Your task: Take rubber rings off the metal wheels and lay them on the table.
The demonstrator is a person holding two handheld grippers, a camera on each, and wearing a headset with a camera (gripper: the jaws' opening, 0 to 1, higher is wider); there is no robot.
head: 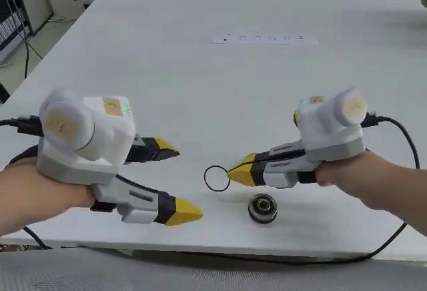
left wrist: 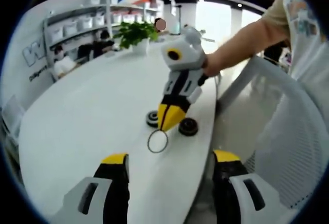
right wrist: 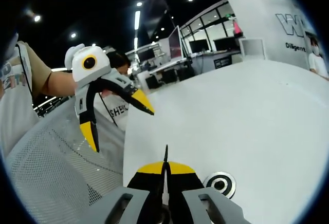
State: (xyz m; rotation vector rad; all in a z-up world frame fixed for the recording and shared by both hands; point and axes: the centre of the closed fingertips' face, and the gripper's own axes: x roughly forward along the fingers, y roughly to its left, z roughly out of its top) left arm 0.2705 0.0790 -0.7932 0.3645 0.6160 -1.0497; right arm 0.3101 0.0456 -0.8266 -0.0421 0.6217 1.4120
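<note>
A thin black rubber ring (head: 217,178) hangs from the yellow tips of my right gripper (head: 233,171), which is shut on it just above the white table (head: 200,84). A bare metal wheel (head: 262,207) lies right below that gripper, near the front edge. In the left gripper view the ring (left wrist: 157,141) dangles under the right gripper (left wrist: 167,124), with one wheel (left wrist: 188,127) beside it and another wheel (left wrist: 152,117) behind. My left gripper (head: 177,181) stands open and empty left of the ring. In the right gripper view the ring (right wrist: 165,156) shows edge-on between the jaws, beside a wheel (right wrist: 221,184).
A white power strip (head: 263,38) lies far back on the table. A potted plant (left wrist: 134,31) stands at the far end. The table's front edge (head: 200,245) runs close under both grippers, with a mesh chair (left wrist: 277,131) beyond it.
</note>
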